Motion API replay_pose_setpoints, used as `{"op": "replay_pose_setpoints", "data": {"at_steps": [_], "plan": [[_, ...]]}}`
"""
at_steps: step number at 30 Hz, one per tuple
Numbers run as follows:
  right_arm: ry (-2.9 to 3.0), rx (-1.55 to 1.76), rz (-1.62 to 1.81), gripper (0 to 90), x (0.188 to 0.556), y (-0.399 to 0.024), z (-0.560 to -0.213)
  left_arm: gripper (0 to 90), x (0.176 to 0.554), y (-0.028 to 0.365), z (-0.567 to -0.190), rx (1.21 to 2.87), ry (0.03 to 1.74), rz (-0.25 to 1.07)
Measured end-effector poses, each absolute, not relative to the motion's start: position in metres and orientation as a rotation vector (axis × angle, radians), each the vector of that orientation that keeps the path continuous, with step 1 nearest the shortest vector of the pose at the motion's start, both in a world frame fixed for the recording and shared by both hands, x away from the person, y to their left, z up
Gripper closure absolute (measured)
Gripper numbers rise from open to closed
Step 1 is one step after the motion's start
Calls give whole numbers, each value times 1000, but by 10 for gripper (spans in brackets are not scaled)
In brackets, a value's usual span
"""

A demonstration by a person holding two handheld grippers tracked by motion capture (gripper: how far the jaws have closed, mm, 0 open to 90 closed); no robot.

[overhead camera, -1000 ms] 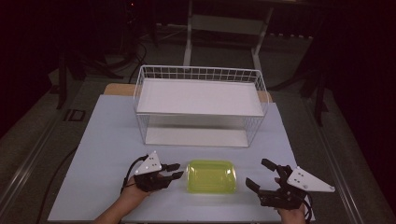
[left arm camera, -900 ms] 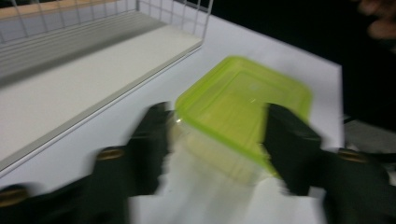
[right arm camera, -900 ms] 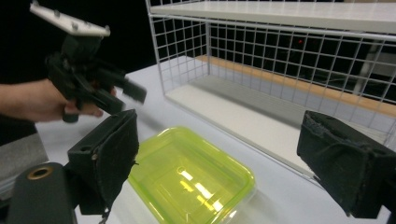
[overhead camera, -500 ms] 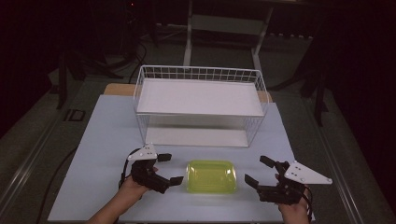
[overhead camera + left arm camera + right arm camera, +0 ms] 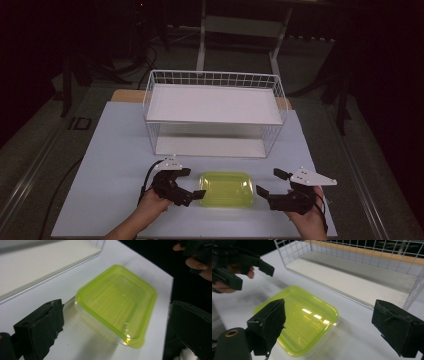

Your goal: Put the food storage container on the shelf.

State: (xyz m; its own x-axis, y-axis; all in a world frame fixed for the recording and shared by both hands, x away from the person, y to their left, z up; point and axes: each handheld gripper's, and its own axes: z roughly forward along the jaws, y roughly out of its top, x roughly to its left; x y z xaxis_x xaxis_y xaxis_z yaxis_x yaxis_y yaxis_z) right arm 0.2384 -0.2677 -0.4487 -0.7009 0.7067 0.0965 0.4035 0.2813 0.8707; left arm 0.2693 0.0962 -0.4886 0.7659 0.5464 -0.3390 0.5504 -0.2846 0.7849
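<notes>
A clear box with a lime-green lid [image 5: 226, 189] lies flat on the white table [image 5: 115, 150] near its front edge. My left gripper [image 5: 192, 183] is open at the box's left end; its jaws have just been opening and nothing is pressed between them. In the left gripper view the green-lidded box [image 5: 117, 302] sits just ahead of the wide gap. At the box's right end my right gripper [image 5: 268, 182] is open too. In the right gripper view the box [image 5: 299, 320] lies ahead, closer to the left jaw.
A white wire basket rack [image 5: 215, 105] with a white shelf board stands behind the box, mid-table. The table's front edge runs just below both hands. Dark floor and stand legs surround the table. The left gripper [image 5: 242, 262] appears far left in the right gripper view.
The left gripper's jaws have spread wide and it has shifted right, up to the box's left end. The right gripper has edged left toward the box. The box has not moved.
</notes>
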Motion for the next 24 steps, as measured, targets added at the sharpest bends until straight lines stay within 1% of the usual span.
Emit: {"op": "replay_pose_setpoints", "data": {"at_steps": [1, 4, 6, 7, 9, 11, 12, 13, 14, 15, 16, 17, 18, 19, 21, 24], "plan": [[2252, 1009, 1360, 118, 239, -265, -450, 8, 269, 94, -490, 1955, 852, 21], [2313, 1040, 1344, 133, 244, -258, -458, 8, 270, 89, -494, 1975, 904, 10], [2347, 1066, 1321, 161, 248, -255, -464, 9, 270, 87, -497, 1997, 927, 12], [2356, 1081, 1303, 163, 250, -253, -467, 35, 269, 86, -499, 1992, 944, 9], [2391, 1110, 1290, 213, 253, -251, -473, 68, 268, 85, -501, 1984, 978, -7], [2399, 1137, 1282, 225, 256, -249, -478, 148, 268, 85, -503, 1976, 1012, -4], [2404, 1135, 1274, 227, 257, -248, -480, 159, 268, 85, -503, 1978, 1031, -12], [2399, 1139, 1257, 257, 258, -246, -481, 199, 268, 86, -504, 1976, 1054, -6], [2390, 1153, 1242, 307, 258, -245, -483, 244, 268, 86, -505, 1974, 1071, -9], [2391, 1167, 1238, 311, 259, -245, -485, 286, 269, 86, -506, 1976, 1082, -13], [2391, 1183, 1225, 338, 260, -244, -487, 320, 269, 87, -506, 1976, 1091, -16], [2395, 1198, 1214, 359, 261, -244, -488, 374, 270, 88, -508, 1971, 1101, -31], [2398, 1221, 1204, 364, 263, -244, -491, 395, 271, 89, -508, 1960, 1100, -52], [2396, 1246, 1194, 392, 263, -244, -493, 430, 271, 89, -508, 1950, 1098, -66], [2408, 1280, 1179, 403, 264, -243, -496, 493, 272, 87, -508, 1954, 1087, -98], [2427, 1315, 1158, 436, 264, -241, -500, 539, 273, 83, -511, 1974, 1078, -153]]}}
